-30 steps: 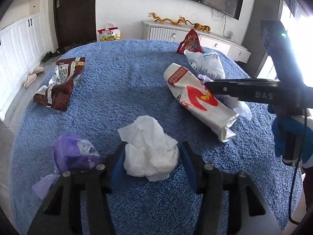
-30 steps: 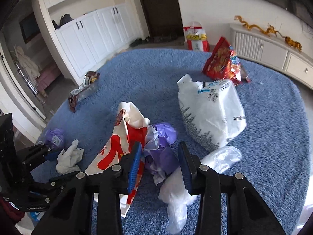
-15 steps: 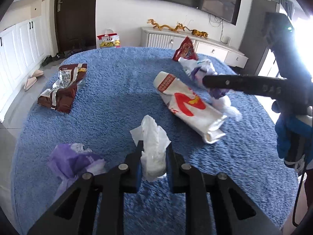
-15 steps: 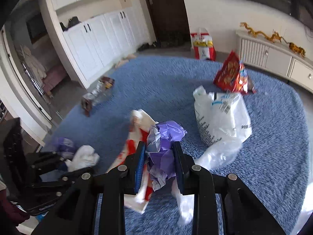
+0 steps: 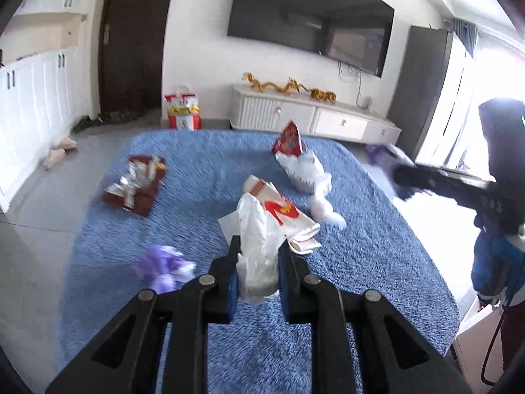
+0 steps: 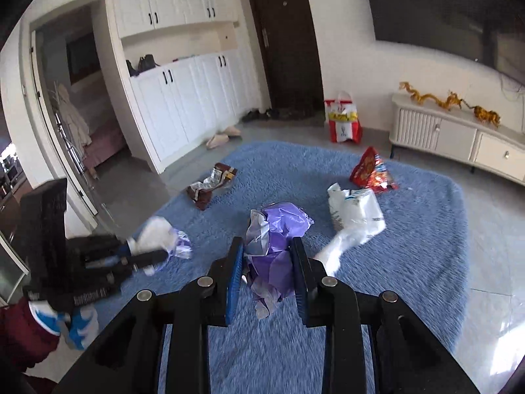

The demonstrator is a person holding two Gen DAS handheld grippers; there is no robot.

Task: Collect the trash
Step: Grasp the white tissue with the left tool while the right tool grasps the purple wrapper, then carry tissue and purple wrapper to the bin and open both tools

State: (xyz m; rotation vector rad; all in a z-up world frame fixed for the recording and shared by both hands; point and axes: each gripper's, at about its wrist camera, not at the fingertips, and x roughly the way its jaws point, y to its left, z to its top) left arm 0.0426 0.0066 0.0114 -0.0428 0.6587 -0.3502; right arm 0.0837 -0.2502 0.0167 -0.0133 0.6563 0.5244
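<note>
While both of my hands are already loaded, what matters for the next move is where the remaining litter lies on the blue rug (image 5: 377,262) relative to each tool. My left hand-held gripper (image 5: 257,262) is pinched narrow on a crumpled white tissue (image 5: 257,236), which stands upright between the pads, clear of the rug. My right hand-held gripper (image 6: 267,262) is clamped on a wad of purple plastic (image 6: 279,229), its loose tail hanging below the pads.

I see no bin or bag for collection in either view, so I cannot say which way the drop-off lies.

Taking the rug as my landmark: the red-and-white paper bag (image 5: 285,213) lies near the rug's middle, straight ahead of the left hand-held gripper and just beyond the tissue, its long axis running diagonally away from me toward the rug's far left. The white plastic bag (image 6: 356,210) sits farther along, toward the far right side, with the red snack packet (image 6: 370,170) just behind it near the far edge. The brown wrapper (image 5: 134,184) is on the rug's far left part, and a second purple scrap (image 5: 164,266) lies near the left edge, just left of my left tool.

By my reckoning, the left hand is nearer the paper bag and purple scrap, and the right is nearer the white bag.
</note>
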